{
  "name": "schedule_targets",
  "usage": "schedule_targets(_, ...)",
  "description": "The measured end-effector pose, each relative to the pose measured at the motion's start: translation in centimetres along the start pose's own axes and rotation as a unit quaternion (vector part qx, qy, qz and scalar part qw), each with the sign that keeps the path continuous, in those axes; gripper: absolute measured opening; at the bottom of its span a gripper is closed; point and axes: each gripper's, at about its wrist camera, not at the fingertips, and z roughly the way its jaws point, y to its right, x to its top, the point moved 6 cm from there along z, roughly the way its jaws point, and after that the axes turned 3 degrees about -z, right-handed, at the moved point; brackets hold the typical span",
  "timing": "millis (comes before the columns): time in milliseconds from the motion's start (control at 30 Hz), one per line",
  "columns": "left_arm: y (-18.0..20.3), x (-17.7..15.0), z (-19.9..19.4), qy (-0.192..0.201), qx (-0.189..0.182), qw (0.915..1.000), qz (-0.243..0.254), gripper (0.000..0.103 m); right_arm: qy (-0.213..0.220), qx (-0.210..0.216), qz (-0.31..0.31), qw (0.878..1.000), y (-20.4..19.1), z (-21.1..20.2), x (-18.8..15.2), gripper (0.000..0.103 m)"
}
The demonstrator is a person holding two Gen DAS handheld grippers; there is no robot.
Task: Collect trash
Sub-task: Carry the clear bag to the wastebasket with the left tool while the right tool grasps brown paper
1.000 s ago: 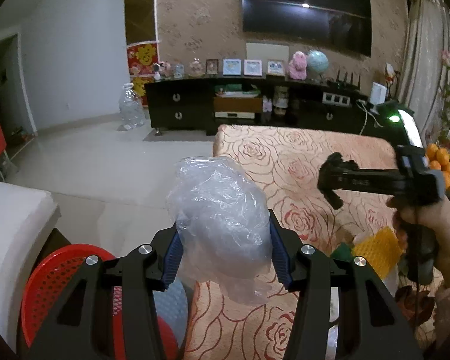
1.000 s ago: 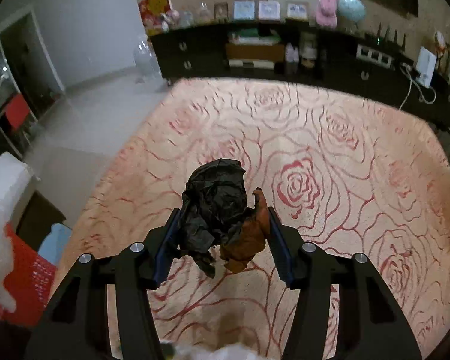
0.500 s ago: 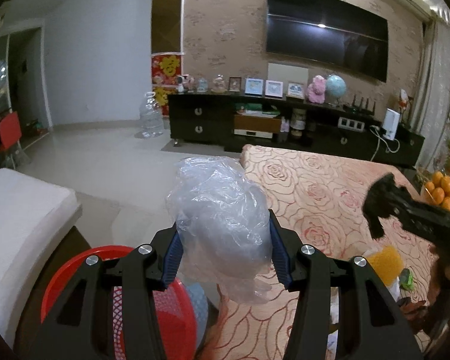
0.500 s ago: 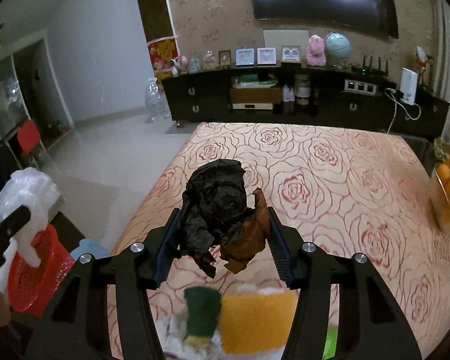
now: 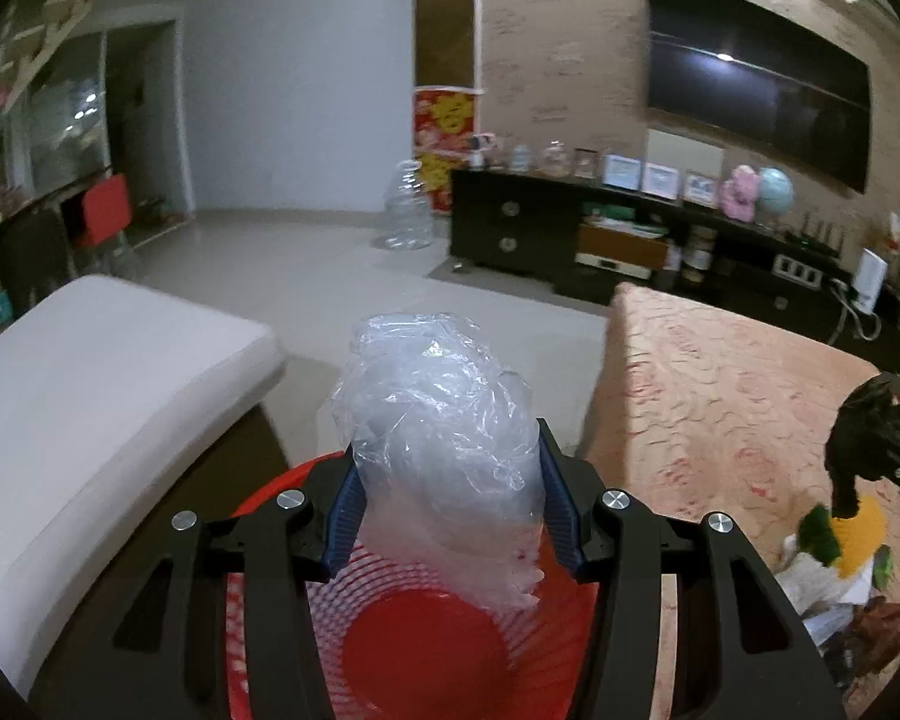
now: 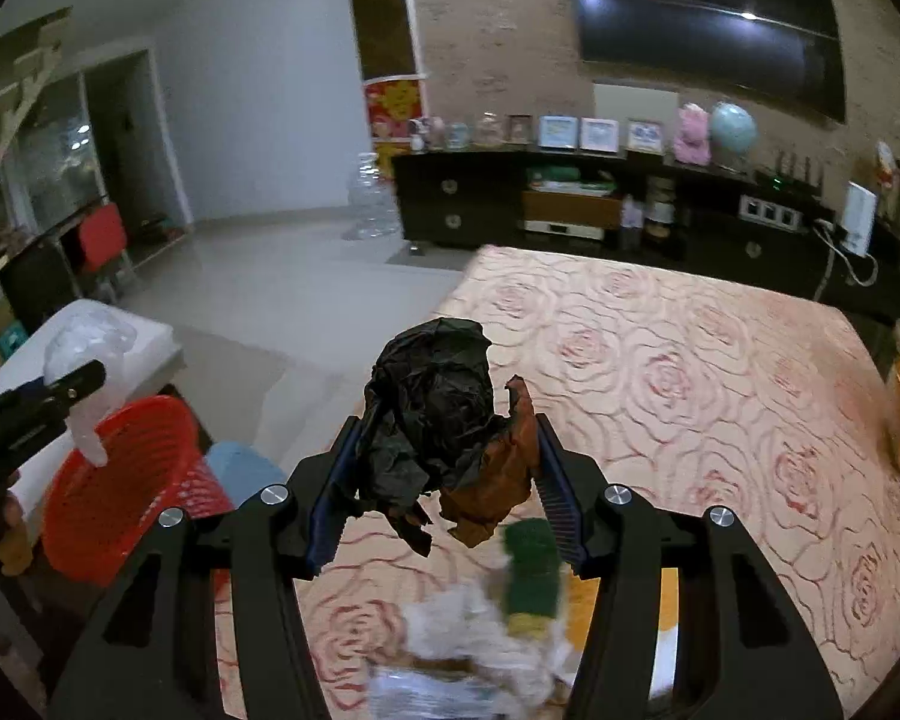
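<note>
Rose-patterned worktop (image 6: 690, 360) fills my right view. My left hand-held gripper (image 5: 444, 504), clamping crumpled clear plastic (image 5: 438, 420), sits over the red basket (image 5: 426, 648) at lower centre: I'd open squarely above it. My right hand-held gripper (image 6: 444, 480) grips black-and-brown wrappers (image 6: 438, 414).

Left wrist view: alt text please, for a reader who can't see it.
The left gripper holds a crumpled clear plastic bag in its jaws directly above a red mesh basket. A white cushion lies to the left, and a rose-patterned tablecloth to the right.
</note>
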Motion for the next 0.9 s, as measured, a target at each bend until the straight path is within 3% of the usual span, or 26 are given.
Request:
schedule_targets(333,-3.7,-3.0,0.4,-0.036,0.034,0.9987,0.001,0.049,-0.011,0.059,-0.052,0.997,-7.5,1.0,-0.2,0.054)
schedule_targets(633,-7.0,-4.5,1.2,-0.061,0.052,0.9966,-0.019,0.049,-0.032,0.131,-0.106,0.985,-15.3,2.9,-0.1,0.054)
schedule_targets(900,-7.6,-5.4,2.7,-0.088,0.05,0.9947,-0.019,0.05,-0.075,0.175,-0.099,0.977,-17.9,5.7,-1.1,0.054)
